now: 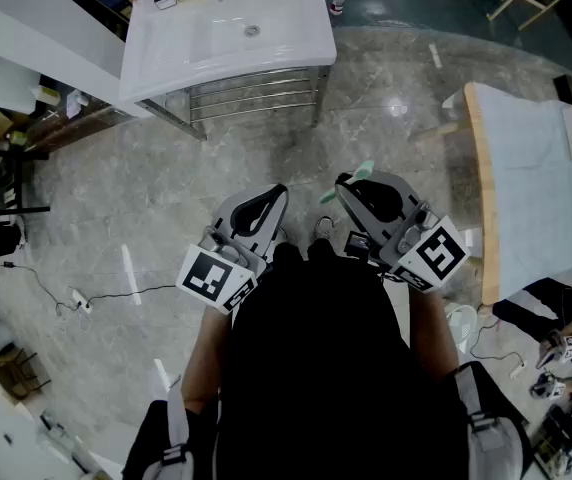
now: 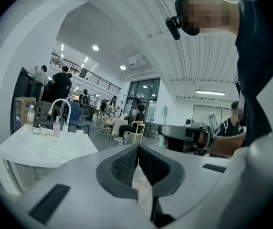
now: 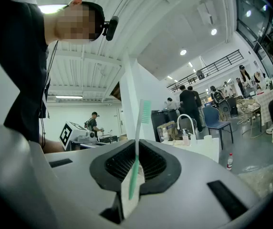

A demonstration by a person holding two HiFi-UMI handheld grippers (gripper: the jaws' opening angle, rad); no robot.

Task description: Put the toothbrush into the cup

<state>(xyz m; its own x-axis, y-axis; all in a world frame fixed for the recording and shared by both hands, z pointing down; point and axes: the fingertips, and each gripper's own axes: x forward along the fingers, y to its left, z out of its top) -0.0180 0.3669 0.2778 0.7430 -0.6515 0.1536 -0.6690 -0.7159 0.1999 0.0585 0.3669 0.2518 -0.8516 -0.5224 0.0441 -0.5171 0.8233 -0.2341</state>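
Note:
A mint-green and white toothbrush [image 3: 137, 147] stands upright between the pads of my right gripper [image 3: 135, 159], bristle head up. In the head view its green head [image 1: 362, 171] pokes out past that right gripper [image 1: 351, 186]. My left gripper [image 1: 269, 204] is beside it at the same height, shut with nothing in it [image 2: 137, 149]. Both are held close to the person's chest, well short of the white sink [image 1: 166, 53]. A small white cup [image 3: 207, 138] stands on the sink top by the tap; the left gripper view also shows this cup [image 2: 79, 131].
A soap bottle [image 2: 57, 127] and a curved tap [image 2: 60, 109] stand at the sink's back. A chrome rack [image 1: 256, 93] is under the basin. A wooden-edged table [image 1: 478, 188] stands at the right. Cables [image 1: 76, 298] lie on the stone floor at the left. People stand in the background.

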